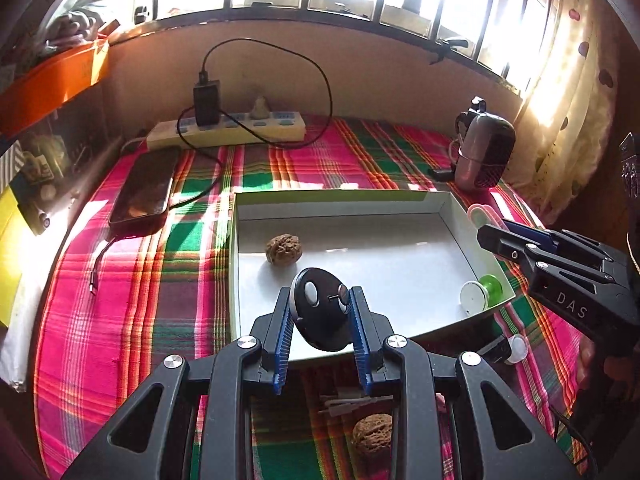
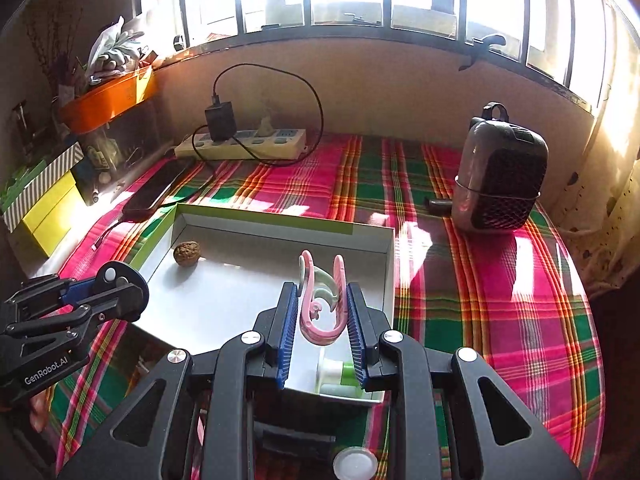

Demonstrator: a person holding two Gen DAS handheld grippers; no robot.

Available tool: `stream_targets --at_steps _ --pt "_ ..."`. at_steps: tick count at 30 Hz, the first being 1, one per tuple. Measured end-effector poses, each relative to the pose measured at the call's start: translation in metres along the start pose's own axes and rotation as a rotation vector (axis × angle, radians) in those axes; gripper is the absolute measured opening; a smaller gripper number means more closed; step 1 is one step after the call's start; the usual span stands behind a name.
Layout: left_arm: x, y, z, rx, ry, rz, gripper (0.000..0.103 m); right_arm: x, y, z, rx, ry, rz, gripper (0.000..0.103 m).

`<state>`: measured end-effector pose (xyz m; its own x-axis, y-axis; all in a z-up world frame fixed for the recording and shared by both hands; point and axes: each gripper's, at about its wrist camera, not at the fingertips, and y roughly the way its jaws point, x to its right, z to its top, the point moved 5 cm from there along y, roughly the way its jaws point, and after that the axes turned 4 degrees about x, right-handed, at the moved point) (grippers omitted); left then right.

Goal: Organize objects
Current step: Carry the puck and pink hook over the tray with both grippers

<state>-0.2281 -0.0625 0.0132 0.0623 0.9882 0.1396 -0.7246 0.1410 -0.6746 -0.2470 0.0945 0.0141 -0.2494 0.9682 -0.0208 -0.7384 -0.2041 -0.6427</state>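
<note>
Your left gripper point(image 1: 320, 312) pinches a black oval key fob point(image 1: 320, 312) between its blue pads, held upright with its long axis running up and away from you. It hangs over the near edge of the shallow white box point(image 1: 400, 256), so the drop spot lies directly ahead and below.

Your right gripper point(image 2: 322, 308) clamps a bundle of pink and pale green plastic hooks point(image 2: 322, 300), their curved ends pointing up. It sits over the box's near right corner, also above the open interior.

Both hands look equally near the box; I judge each load needs only a short lowering before release.

Inside the box, a walnut point(image 1: 283, 249) rests toward the far left, and a green and white reel point(image 1: 480, 294) lies in the near right corner.

A second walnut point(image 1: 372, 434) waits on the plaid cloth point(image 1: 160, 280) beneath your left gripper, outside the box. A small white-capped item point(image 1: 516, 348) lies beside the box's near right corner.
</note>
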Motion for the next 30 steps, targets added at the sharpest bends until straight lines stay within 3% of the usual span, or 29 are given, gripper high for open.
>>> stream_targets --at_steps 17,30 --pt "-0.013 0.053 0.005 -0.079 -0.004 0.044 0.025 0.025 0.077 0.008 -0.121 -0.007 -0.031 0.025" --pt "-0.010 0.063 0.006 -0.093 0.025 0.066 0.025 0.026 0.087 0.008 -0.132 -0.031 -0.039 0.025"
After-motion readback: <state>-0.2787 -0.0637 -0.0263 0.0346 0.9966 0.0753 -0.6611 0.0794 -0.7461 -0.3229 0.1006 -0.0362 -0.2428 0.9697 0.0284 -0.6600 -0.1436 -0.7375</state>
